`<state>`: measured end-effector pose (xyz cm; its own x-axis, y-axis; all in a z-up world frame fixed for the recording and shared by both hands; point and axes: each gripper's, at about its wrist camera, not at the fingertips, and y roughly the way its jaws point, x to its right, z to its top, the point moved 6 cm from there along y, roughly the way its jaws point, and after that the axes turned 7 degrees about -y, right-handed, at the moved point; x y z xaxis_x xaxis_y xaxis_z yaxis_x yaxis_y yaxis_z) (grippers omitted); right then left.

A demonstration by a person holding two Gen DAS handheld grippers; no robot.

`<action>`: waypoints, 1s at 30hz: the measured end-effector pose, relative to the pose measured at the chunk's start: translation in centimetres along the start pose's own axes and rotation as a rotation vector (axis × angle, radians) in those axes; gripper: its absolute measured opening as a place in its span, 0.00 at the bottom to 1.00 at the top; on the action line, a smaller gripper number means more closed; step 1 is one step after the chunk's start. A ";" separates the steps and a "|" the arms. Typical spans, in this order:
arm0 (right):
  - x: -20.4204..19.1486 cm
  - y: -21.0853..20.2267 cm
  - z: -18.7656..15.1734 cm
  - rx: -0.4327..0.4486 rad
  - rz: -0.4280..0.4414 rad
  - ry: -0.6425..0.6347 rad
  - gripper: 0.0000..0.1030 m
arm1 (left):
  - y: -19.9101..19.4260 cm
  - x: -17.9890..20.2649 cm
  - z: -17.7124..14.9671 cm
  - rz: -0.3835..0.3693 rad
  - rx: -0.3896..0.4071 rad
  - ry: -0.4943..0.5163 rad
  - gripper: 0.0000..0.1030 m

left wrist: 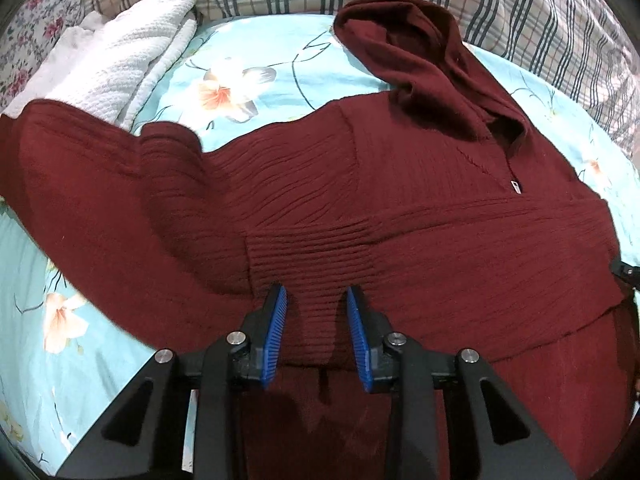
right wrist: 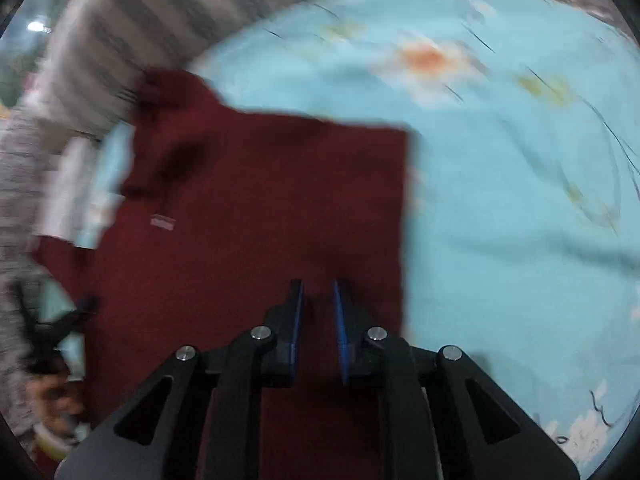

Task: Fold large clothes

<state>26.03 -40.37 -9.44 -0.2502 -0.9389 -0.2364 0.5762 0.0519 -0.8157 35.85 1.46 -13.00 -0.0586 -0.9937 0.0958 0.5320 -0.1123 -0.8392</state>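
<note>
- Just ahead of the left hand-held gripper [left wrist: 316, 294], a dark red hooded sweater [left wrist: 360, 208] lies spread on a bed sheet [left wrist: 248, 52] – light blue, printed with flowers.
- The left hand-held gripper's blue pads [left wrist: 280, 312] stand apart; a ribbed cuff [left wrist: 312, 264] of the sweater lies between them, and the pads do not press on it.
- Beyond that hand-held gripper and to its right, the hood [left wrist: 420, 60] lies turned up toward a checked pillow [left wrist: 520, 8].
- Far ahead and to its left, a folded white blanket [left wrist: 120, 64] rests on the sheet, with the sweater's sleeve [left wrist: 80, 168] reaching out beside it.
- In the right wrist view – which is blurred – the right hand-held gripper [right wrist: 318, 296] hangs over the sweater [right wrist: 260, 220] near the garment's straight right edge.
- Its blue pads [right wrist: 340, 332] stand close together with a narrow gap; whether cloth is pinched there I cannot tell.
- To the right of this hand-held gripper there is bare blue sheet [right wrist: 520, 200].
</note>
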 end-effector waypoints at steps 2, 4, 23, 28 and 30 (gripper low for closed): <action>0.5 -1.4 0.0 0.028 0.007 0.056 0.15 | -1.2 -1.4 -0.2 -0.031 0.016 -0.057 0.32; -0.6 -3.4 0.2 0.089 0.054 0.035 0.17 | -2.6 -3.6 -0.1 -0.051 0.043 -0.140 0.36; -11.0 -3.0 -5.2 -0.002 0.255 -0.109 0.25 | -5.3 -33.9 9.0 -0.091 0.302 -0.782 0.63; -12.0 -1.4 -6.1 -0.045 0.261 -0.101 0.25 | -1.3 -35.3 8.8 -0.153 0.206 -0.822 0.63; -12.4 -0.9 -6.5 -0.063 0.259 -0.100 0.25 | -1.3 -34.9 8.7 -0.198 0.229 -0.812 0.32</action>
<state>23.56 -26.59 -9.21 -0.0214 -0.9204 -0.3905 0.5608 0.3123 -0.7668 44.53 36.28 -10.58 0.4065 -0.6370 0.6550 0.7382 -0.1934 -0.6463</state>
